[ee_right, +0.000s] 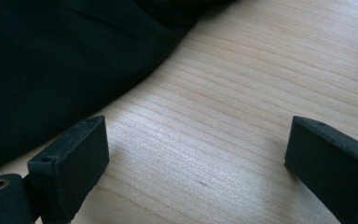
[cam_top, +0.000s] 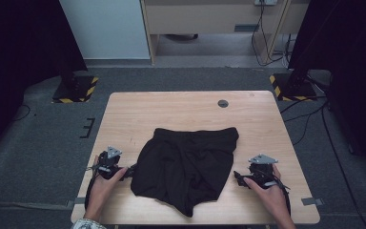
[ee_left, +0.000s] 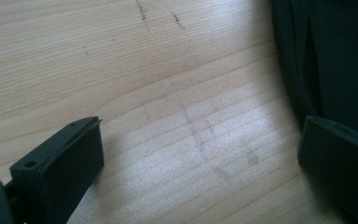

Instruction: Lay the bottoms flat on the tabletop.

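Note:
A pair of black shorts [cam_top: 186,164] lies spread on the wooden table [cam_top: 190,107], waistband toward the far side. My left gripper [cam_top: 132,170] rests on the table at the shorts' left edge, open, with bare wood between its jaws. The dark cloth [ee_left: 335,60] runs down the right side of the left gripper view, by the right jaw. My right gripper [cam_top: 237,177] sits at the shorts' right edge, open over bare wood. In the right gripper view the black fabric [ee_right: 51,60] lies beyond the left jaw.
A small round grommet [cam_top: 223,103] is set in the table near its far edge. Faint pen marks [ee_left: 142,11] streak the wood. Two stand bases with yellow-black tape [cam_top: 74,89] [cam_top: 293,87] sit on the grey floor beyond the table.

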`<state>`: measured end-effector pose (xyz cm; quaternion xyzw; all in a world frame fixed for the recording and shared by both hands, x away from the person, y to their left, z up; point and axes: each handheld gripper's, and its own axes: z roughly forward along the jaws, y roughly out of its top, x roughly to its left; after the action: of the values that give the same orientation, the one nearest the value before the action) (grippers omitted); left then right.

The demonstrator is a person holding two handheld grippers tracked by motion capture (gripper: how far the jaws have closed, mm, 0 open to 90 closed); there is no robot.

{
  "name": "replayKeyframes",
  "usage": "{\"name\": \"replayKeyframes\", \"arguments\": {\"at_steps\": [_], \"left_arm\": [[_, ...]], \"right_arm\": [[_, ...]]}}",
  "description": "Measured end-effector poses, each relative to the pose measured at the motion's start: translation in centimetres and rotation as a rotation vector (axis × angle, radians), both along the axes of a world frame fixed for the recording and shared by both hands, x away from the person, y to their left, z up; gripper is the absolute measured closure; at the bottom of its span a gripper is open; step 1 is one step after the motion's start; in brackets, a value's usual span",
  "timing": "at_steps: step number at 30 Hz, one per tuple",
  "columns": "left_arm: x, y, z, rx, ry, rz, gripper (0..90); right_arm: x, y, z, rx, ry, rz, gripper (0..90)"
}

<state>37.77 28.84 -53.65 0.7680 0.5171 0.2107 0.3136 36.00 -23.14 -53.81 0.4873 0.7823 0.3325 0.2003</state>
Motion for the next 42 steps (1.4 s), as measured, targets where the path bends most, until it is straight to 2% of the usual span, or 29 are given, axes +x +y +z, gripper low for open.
{"name": "replayKeyframes", "arguments": {"at_steps": [3,6,7,8,9,10,12,13,14,17,19,20,21,22,23,24,26,28,29,32,33,36,38,39,41,42], "left_arm": [[-0.2,0.0,0.2,-0.005,-0.006,0.014,5.8],[-0.9,-0.2,1.3,-0.035,-0.046,0.007,6.0],[-0.9,-0.2,1.3,-0.035,-0.046,0.007,5.7],[-1.2,-0.4,1.7,-0.039,-0.065,-0.003,5.7],[-1.4,-0.7,2.1,-0.04,-0.084,-0.01,5.7],[-1.8,-1.4,2.4,-0.039,-0.099,-0.035,5.8],[-1.9,-1.8,2.5,-0.039,-0.1,-0.047,6.4],[-2.1,-2.8,2.6,-0.035,-0.1,-0.084,6.5],[-2.1,-2.8,2.6,-0.035,-0.1,-0.084,6.5],[-2.1,-4.3,2.3,0.0,-0.084,-0.131,6.8],[-2.1,-4.5,2.1,0.008,-0.079,-0.14,6.9],[-2.0,-4.8,1.8,0.017,-0.064,-0.151,6.9],[-2.0,-4.8,1.8,0.017,-0.064,-0.151,6.8],[-2.0,-5.0,1.7,0.015,-0.058,-0.157,6.7],[-2.0,-5.1,1.6,0.013,-0.052,-0.164,6.7],[-2.0,-5.2,1.4,0.021,-0.043,-0.174,6.4],[-2.0,-5.2,1.3,0.019,-0.043,-0.177,6.2],[-1.8,-5.3,1.1,0.023,-0.033,-0.182,6.0],[-1.8,-5.3,1.1,0.023,-0.033,-0.182,5.9],[-1.7,-5.6,0.8,0.038,-0.02,-0.201,5.9],[-1.7,-5.6,0.8,0.038,-0.02,-0.201,5.9],[-1.6,-5.8,0.5,0.041,-0.007,-0.211,5.3],[-1.6,-5.8,0.5,0.041,-0.008,-0.213,5.3],[-1.6,-5.8,0.5,0.036,-0.007,-0.212,5.3],[-1.6,-5.7,0.4,0.029,-0.002,-0.211,5.4],[-1.5,-5.7,0.4,0.025,-0.001,-0.21,5.3]], "right_arm": [[0.0,0.0,0.0,-0.001,-0.002,-0.005,7.4],[-0.1,0.0,0.2,0.01,-0.016,-0.009,21.7],[-0.1,0.0,0.2,0.01,-0.016,-0.009,21.7],[-0.2,0.3,0.6,0.048,-0.009,-0.005,32.1],[-0.2,0.3,0.6,0.048,-0.009,-0.005,32.1],[-0.4,1.0,1.1,0.059,-0.016,0.024,36.9],[-0.6,2.0,1.9,0.049,-0.01,0.046,40.6],[-0.7,2.5,2.3,0.058,-0.012,0.062,42.8],[-0.7,2.5,2.3,0.058,-0.012,0.062,42.8],[-0.7,4.7,4.0,0.074,-0.004,0.129,51.1],[-0.6,5.3,4.3,0.067,-0.008,0.144,51.5],[-0.1,6.5,4.9,0.069,0.001,0.173,49.8],[-0.1,6.5,4.9,0.069,0.001,0.173,49.8],[0.5,7.9,5.3,0.065,0.008,0.199,44.9],[0.5,7.9,5.3,0.065,0.008,0.199,44.9],[0.9,9.2,5.6,0.064,0.023,0.221,39.0],[1.1,9.8,5.7,0.062,0.027,0.23,35.9],[1.4,11.7,6.0,0.054,0.03,0.261,27.6],[1.4,11.7,6.0,0.054,0.03,0.261,27.6],[1.9,13.7,6.1,0.053,0.032,0.279,23.7],[1.9,13.7,6.1,0.053,0.032,0.279,23.7],[2.5,15.8,5.8,0.025,0.03,0.298,24.1],[2.6,16.3,5.7,0.023,0.032,0.31,25.3],[2.7,16.8,5.6,0.016,0.032,0.314,29.3],[2.9,17.4,5.4,-0.013,0.025,0.329,44.6],[3.1,17.8,5.2,-0.02,0.032,0.338,62.9]]}}
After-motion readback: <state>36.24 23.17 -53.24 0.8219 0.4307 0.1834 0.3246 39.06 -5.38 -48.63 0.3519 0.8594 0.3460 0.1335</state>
